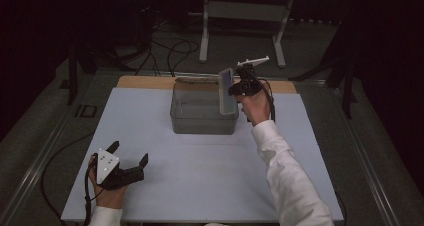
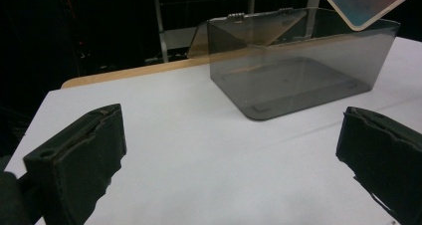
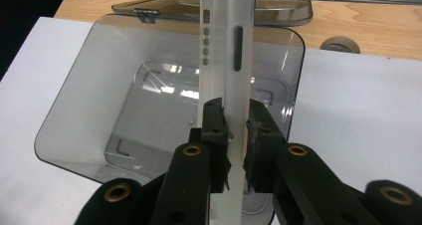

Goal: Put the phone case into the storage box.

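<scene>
The right gripper (image 3: pixel 235 150) pinches a phone (image 3: pixel 226 60), its lower end hidden behind the jaws, over the clear box (image 3: pixel 74 120); the left gripper (image 2: pixel 234 150) rests spread on the desk (image 2: pixel 199 160).

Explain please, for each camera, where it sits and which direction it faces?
High view: above the person's side, facing forward and down on the table; both forearms, left gripper, right gripper.
Left gripper view: rides the left gripper, facing level across the table toward the box; own jaws wide apart.
Right gripper view: rides the right gripper, facing down into the box; jaws clamp the phone.
All share box and phone.
</scene>
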A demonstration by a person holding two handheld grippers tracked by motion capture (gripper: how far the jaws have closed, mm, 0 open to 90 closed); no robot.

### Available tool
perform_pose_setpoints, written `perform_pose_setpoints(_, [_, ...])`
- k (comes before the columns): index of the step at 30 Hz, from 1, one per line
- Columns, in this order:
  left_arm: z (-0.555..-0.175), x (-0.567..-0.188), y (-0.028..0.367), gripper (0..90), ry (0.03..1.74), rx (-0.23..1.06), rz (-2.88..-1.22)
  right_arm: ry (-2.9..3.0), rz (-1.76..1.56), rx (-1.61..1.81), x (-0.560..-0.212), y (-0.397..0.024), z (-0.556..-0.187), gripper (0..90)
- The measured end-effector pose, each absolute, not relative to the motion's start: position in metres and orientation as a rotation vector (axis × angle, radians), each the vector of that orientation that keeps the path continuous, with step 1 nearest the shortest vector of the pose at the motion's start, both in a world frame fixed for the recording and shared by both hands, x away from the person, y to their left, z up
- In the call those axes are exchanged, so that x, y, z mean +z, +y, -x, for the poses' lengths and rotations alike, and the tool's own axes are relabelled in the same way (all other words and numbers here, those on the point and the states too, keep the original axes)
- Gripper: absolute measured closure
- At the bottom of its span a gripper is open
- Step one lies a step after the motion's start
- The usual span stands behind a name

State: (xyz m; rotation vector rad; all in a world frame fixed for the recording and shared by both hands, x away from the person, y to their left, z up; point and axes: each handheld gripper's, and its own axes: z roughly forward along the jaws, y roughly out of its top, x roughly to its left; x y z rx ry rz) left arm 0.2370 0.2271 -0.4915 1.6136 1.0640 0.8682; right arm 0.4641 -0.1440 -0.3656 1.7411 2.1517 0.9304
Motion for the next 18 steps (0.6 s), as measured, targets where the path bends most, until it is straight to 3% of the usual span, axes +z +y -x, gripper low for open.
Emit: perform_pose_setpoints(18, [-0.2372, -0.4918, 0.2273, 0.2, 1.064, 0.867, -1.613, 2.158, -1.759, 0.856, -0.3728, -0.1418, -0.4676, 81.6])
